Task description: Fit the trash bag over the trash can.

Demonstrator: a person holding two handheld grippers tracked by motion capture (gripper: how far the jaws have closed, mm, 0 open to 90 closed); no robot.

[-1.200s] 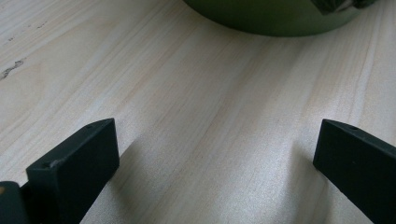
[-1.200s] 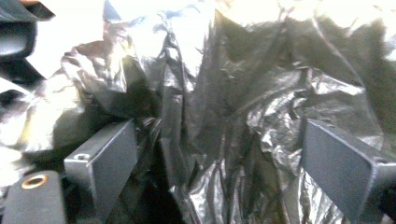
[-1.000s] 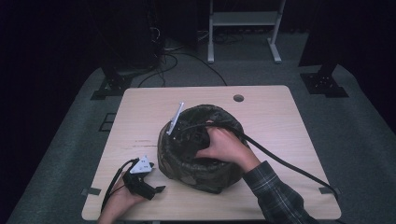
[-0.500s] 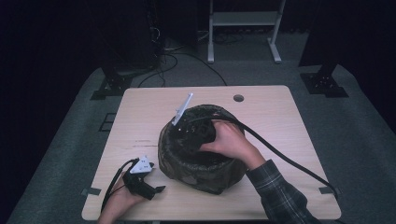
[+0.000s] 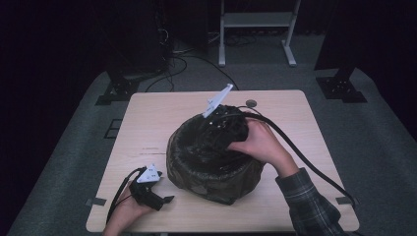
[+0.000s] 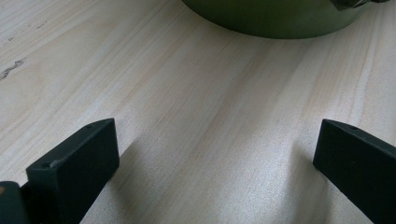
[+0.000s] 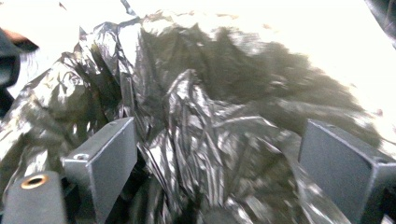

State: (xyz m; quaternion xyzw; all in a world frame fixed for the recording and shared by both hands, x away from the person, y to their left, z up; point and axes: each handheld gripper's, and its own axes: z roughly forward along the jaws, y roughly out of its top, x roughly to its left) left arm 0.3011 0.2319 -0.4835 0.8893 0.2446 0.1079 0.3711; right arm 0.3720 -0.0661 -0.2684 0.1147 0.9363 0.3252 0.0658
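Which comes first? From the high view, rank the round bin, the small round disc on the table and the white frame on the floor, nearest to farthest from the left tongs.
1. Round bin, just right of the left tongs.
2. Small round disc, near the table's far edge.
3. White frame, on the floor beyond the table.

table [image 5: 162, 123] (pale wood) | on it: lined bin [image 5: 211, 169], maybe a coin [image 5: 251, 103]

High overview, two close jaw-level views
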